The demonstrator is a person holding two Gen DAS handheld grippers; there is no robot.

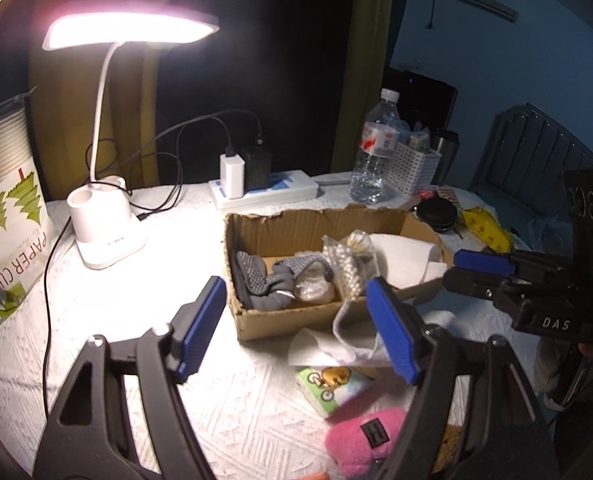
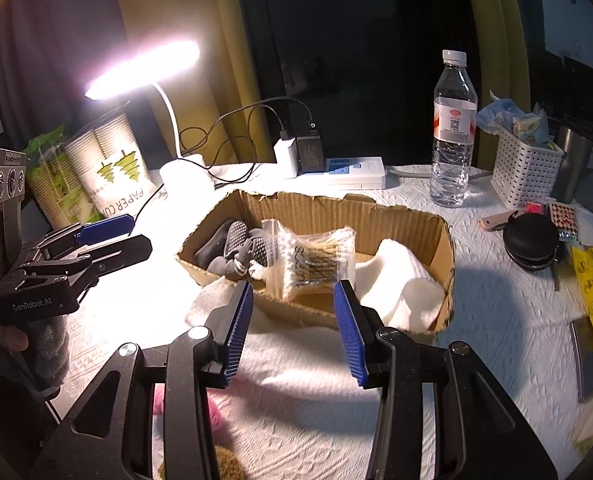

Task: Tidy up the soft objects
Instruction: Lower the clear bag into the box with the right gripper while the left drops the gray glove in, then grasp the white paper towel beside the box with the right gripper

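Observation:
A torn cardboard box (image 1: pixel 280 222) (image 2: pixel 408 216) sits mid-table. It holds grey socks (image 1: pixel 262 280) (image 2: pixel 238 246), a clear bag of cotton swabs (image 1: pixel 350 262) (image 2: pixel 312 258) and a white towel (image 1: pixel 406 254) (image 2: pixel 400 276). My left gripper (image 1: pixel 296 328) is open and empty, held above the box's near corner; it also shows in the right wrist view (image 2: pixel 114 236). My right gripper (image 2: pixel 292 328) is open and empty just before the box, and shows in the left wrist view (image 1: pixel 472 270). A pink plush (image 1: pixel 366 440), a tissue pack (image 1: pixel 330 386) and white cloth (image 1: pixel 352 342) lie in front of the box.
A lit desk lamp (image 1: pixel 108 224) (image 2: pixel 144 68), a paper cup pack (image 1: pixel 10 216) (image 2: pixel 112 168), a power strip with chargers (image 1: pixel 264 190) (image 2: pixel 336 170), a water bottle (image 1: pixel 374 148) (image 2: pixel 452 128), a white basket (image 1: pixel 414 164) (image 2: pixel 524 168), a black round case (image 2: pixel 530 240) and a yellow packet (image 2: pixel 592 280) stand around.

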